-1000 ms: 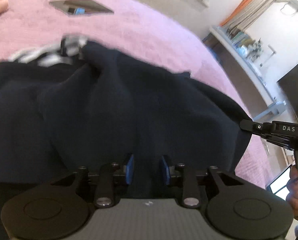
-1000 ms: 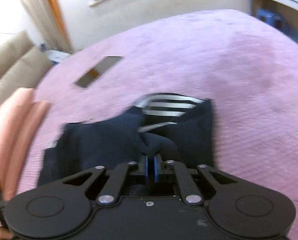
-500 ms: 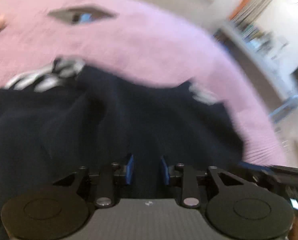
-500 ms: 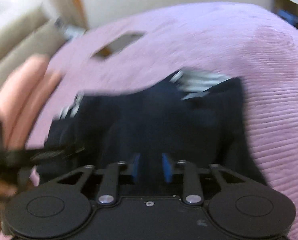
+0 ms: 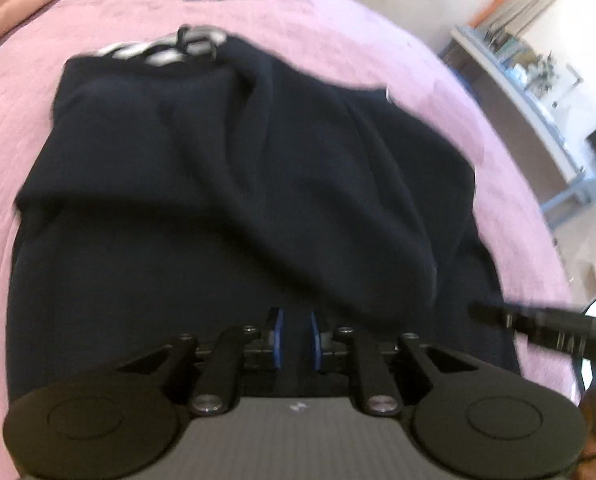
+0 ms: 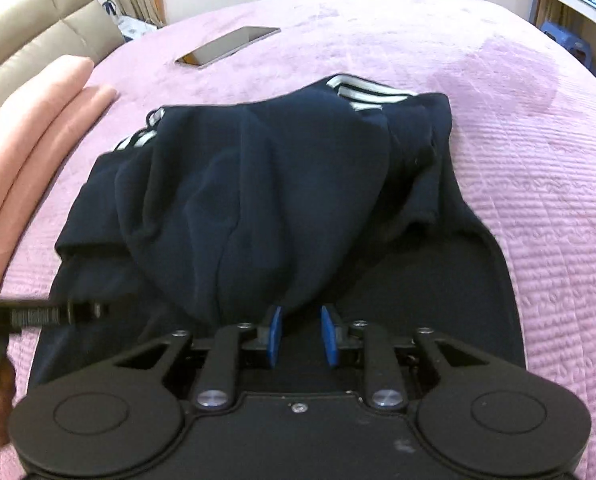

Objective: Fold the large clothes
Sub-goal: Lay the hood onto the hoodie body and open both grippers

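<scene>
A dark navy garment (image 5: pixel 237 184) with white-striped cuffs (image 5: pixel 165 50) lies folded over in a heap on the pink bedspread (image 5: pixel 338 52). It also shows in the right wrist view (image 6: pixel 281 184), striped trim (image 6: pixel 362 92) at its far edge. My left gripper (image 5: pixel 295 338) is open, with its blue pads apart just above the near cloth, holding nothing. My right gripper (image 6: pixel 302 334) is open too, at the near edge of the folded layer. Each gripper shows at the edge of the other's view.
A dark flat tablet (image 6: pixel 227 46) lies on the bedspread beyond the garment. Pink pillows (image 6: pixel 29 116) and a beige headboard (image 6: pixel 29 36) are at the left in the right wrist view. A shelf and desk (image 5: pixel 538 68) stand past the bed's right side.
My right gripper was shut on the navy cloth and has opened and let it go. The garment's upper layer now lies folded forward on the bed. Both grippers have pulled back toward the near edge.
</scene>
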A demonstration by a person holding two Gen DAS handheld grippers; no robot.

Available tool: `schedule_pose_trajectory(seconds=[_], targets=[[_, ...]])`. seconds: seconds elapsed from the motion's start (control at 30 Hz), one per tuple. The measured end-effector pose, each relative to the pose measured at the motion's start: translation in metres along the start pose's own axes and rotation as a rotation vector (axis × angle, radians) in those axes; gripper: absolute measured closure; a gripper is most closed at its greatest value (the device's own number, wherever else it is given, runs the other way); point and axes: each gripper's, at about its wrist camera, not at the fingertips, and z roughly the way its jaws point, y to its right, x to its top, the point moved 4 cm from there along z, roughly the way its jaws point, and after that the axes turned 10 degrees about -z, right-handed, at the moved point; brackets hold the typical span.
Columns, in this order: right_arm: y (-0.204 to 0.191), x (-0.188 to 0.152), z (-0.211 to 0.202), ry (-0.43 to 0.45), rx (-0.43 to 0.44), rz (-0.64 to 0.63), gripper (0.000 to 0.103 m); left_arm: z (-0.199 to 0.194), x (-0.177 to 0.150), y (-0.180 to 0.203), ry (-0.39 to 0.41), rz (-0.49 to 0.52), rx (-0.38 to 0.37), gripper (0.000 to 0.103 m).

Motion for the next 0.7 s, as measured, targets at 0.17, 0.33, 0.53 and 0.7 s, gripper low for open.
schedule_pose_trajectory(seconds=[0.17,0.33,0.53,0.7], targets=[[-0.015,-0.025,-0.015,-0.001,0.001,-0.073,0.066,-0.019,-0.048,0.005,0.03,0.05,0.076,0.082],[-0.006,-0.057,-0.029,-0.044,0.001,-0.067,0.063,-0.049,-0.086,-0.006,0.032,-0.055,0.123,0.077],[0.03,-0.085,-0.058,-0.037,0.016,0.041,0.049,-0.092,-0.123,-0.017,0.056,-0.111,0.221,0.071],[0.054,-0.111,-0.077,-0.026,0.009,0.053,0.036,-0.122,-0.148,-0.031,0.083,-0.116,0.285,0.056]])
